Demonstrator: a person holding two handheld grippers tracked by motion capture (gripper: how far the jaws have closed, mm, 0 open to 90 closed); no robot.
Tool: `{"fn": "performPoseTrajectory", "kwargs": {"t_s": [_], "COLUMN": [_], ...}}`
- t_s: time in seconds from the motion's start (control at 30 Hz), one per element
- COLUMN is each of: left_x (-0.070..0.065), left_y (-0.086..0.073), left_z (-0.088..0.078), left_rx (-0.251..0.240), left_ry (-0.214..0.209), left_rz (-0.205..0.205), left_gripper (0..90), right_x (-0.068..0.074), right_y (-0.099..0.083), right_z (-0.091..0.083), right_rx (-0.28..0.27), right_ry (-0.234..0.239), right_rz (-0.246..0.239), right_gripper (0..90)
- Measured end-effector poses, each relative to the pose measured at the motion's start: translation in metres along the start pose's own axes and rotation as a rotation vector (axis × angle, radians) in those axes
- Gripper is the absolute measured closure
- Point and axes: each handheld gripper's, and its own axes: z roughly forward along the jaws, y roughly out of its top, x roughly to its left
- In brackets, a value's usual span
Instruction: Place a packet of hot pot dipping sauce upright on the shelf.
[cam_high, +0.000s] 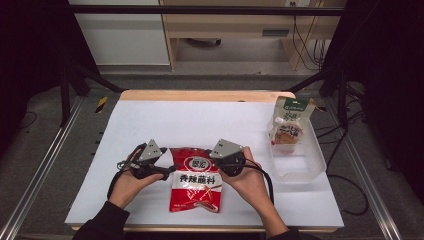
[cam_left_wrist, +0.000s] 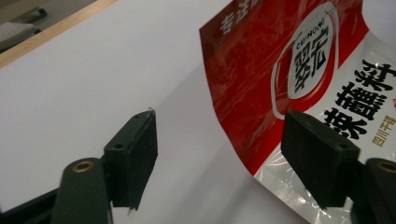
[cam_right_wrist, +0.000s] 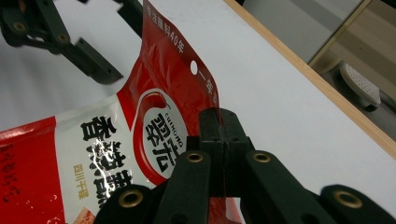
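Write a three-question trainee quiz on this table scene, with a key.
1. True or false: the right tongs are clamped on the red packet.
2. Where does the other pouch stand? A) in the clear tub B) flat on the white tabletop C) on the floor
3. Fill in: the left tongs are ___, at the packet's edge without pinching it.

Key: 1 true; 2 A; 3 open

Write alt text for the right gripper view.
The right gripper is clamped on the edge of a red and white seasoning packet on a white table. The left gripper is open at the packet's far edge.
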Motion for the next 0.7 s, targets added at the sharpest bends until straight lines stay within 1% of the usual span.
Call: {"fn": "performPoseTrajectory", "kwargs": {"t_s": [0.03, 0.07, 0.13, 0.3, 0.37, 0.43, 0.47, 0.53, 0.7], "left_x": [-0.0011, -0.0020, -0.0027, -0.0002, 0.0011, 0.0018, 0.0015, 0.0011, 0.0018], "left_y": [0.0007, 0.0014, 0.0034, 0.0056, 0.0048, 0.0048, 0.0052, 0.0055, 0.0061], "left_z": [0.0015, 0.0026, 0.0042, 0.0050, 0.0050, 0.0047, 0.0044, 0.0042, 0.0033], "left_rx": [-0.001, -0.003, -0.005, -0.035, -0.031, -0.045, -0.051, -0.051, -0.037], "left_ry": [-0.003, -0.006, -0.015, -0.048, -0.055, -0.092, -0.097, -0.103, -0.141], "left_rz": [0.008, 0.007, 0.017, 0.009, 0.006, -0.011, -0.014, -0.008, -0.020], "left_gripper": [29.7, 32.5, 34.1, 40.5, 42.3, 46.0, 47.7, 53.6, 72.3], "right_x": [0.0003, 0.0017, 0.0026, 0.0071, 0.0067, 0.0052, 0.0045, 0.0030, 0.0002], "right_y": [-0.0001, 0.0001, 0.0005, 0.0028, 0.0043, 0.0050, 0.0049, 0.0041, 0.0026], "right_z": [-0.0001, 0.0007, 0.0010, 0.0006, -0.0009, -0.0025, -0.0030, -0.0034, -0.0048], "right_rx": [-0.007, -0.012, -0.011, -0.025, -0.040, -0.053, -0.055, -0.055, -0.037], "right_ry": [0.004, 0.006, 0.007, 0.022, 0.024, 0.036, 0.036, 0.039, 0.044], "right_rz": [0.004, 0.002, 0.001, -0.004, -0.002, 0.014, 0.019, 0.023, 0.029], "right_gripper": [90.0, 90.0, 90.0, 90.0, 90.0, 90.0, 90.0, 90.0, 90.0]}}
